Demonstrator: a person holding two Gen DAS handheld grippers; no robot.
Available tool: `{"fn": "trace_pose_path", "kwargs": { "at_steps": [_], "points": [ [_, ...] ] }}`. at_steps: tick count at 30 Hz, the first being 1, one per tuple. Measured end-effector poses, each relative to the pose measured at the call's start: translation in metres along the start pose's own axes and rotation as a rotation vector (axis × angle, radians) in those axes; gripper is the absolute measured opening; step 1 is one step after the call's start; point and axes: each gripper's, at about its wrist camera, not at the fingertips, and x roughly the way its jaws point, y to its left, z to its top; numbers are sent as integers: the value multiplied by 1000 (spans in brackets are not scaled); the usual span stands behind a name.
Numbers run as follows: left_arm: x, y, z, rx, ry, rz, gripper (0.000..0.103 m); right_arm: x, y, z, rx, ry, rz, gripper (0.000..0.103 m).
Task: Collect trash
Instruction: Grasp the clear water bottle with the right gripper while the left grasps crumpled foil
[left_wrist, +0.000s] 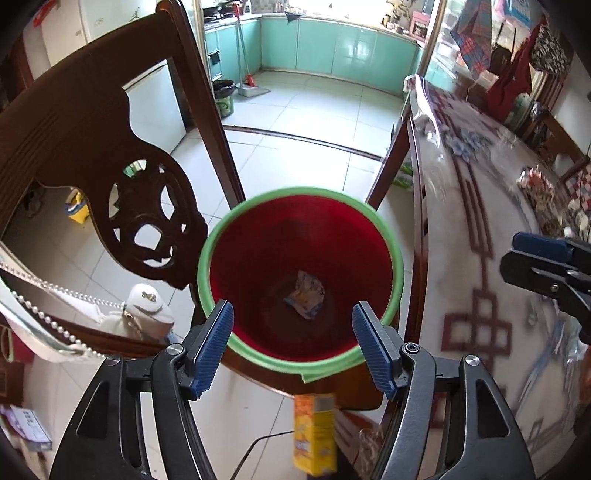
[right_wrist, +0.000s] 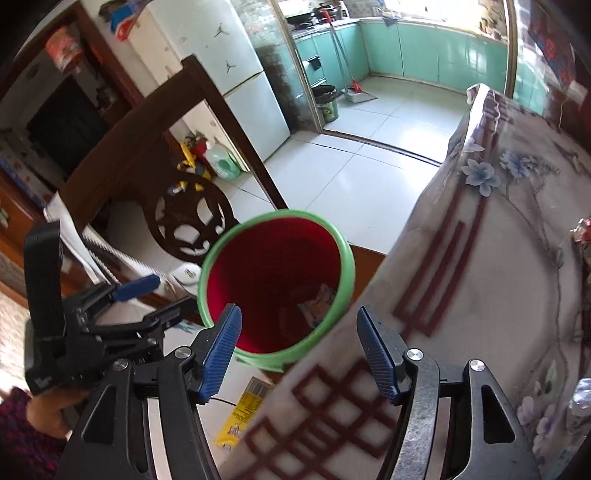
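A red bin with a green rim (left_wrist: 301, 280) stands on a wooden chair seat beside the table; it also shows in the right wrist view (right_wrist: 275, 284). A crumpled wrapper (left_wrist: 306, 298) lies at its bottom, partly seen in the right wrist view (right_wrist: 319, 299). My left gripper (left_wrist: 291, 345) is open and empty, above the bin's near rim. My right gripper (right_wrist: 298, 347) is open and empty, over the table edge next to the bin. The right gripper's tip shows in the left wrist view (left_wrist: 546, 266). The left gripper shows in the right wrist view (right_wrist: 155, 299).
A carved dark wooden chair back (left_wrist: 147, 221) stands left of the bin. The table with a patterned cloth (right_wrist: 480, 277) lies to the right, with crumpled trash (left_wrist: 535, 184) on it. A yellow carton (left_wrist: 314, 435) lies below on the floor. A white bag (left_wrist: 147, 310) hangs at left.
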Motion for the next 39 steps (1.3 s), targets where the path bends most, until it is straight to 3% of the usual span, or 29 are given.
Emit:
{"fn": "trace_pose_path", "kwargs": {
  "at_steps": [6, 12, 17, 20, 23, 25, 29, 33, 35, 39],
  "points": [
    [-13, -17, 16, 44, -65, -21, 66, -29, -22, -19, 56, -50, -47, 64],
    [-33, -49, 43, 90, -130, -84, 71, -87, -73, -49, 161, -129, -194, 64],
    [-46, -90, 54, 161, -165, -186, 76, -151, -145, -93, 300, -151, -382, 64],
    [-47, -123, 54, 223, -161, -239, 76, -181, -206, -115, 434, -117, -494, 65],
    [-49, -161, 53, 277, -150, -288, 76, -191, -259, -131, 529, -49, -532, 66],
    [-53, -182, 50, 299, -146, -310, 76, -186, -284, -134, 563, -21, -529, 66],
    [-59, -222, 47, 322, -130, -349, 77, -156, -325, -139, 611, 45, -442, 67],
    [-65, -257, 41, 349, -125, -350, 77, -129, -342, -143, 614, 115, -418, 67],
    [-66, -271, 39, 351, -121, -350, 77, -128, -346, -145, 610, 81, -400, 60],
    [-62, -297, 34, 354, -90, -351, 78, -139, -360, -148, 595, 38, -325, 58]
  ]
}}
